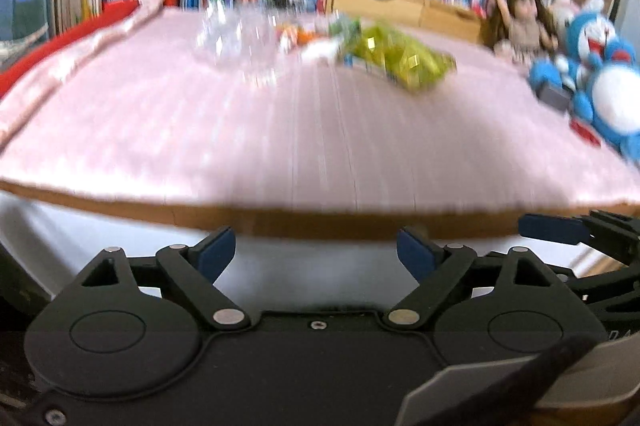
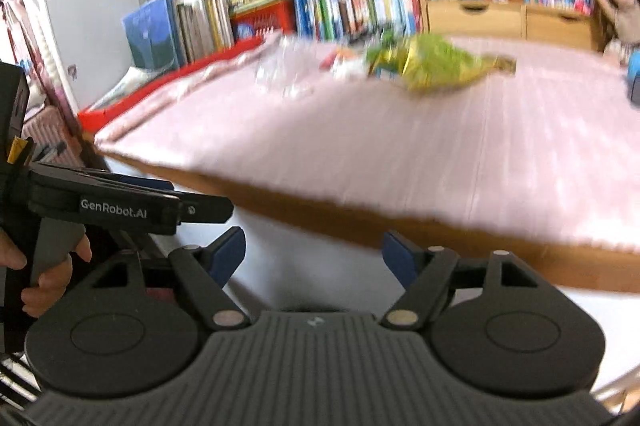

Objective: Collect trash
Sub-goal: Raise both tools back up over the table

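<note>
With both jaws spread and empty, the left gripper [image 1: 316, 250] and right gripper [image 2: 314, 252] hang off the near table edge [image 1: 320, 224], well short of the green snack wrapper [image 1: 396, 59] (clear plastic beside it), so a forward reach comes next.
</note>
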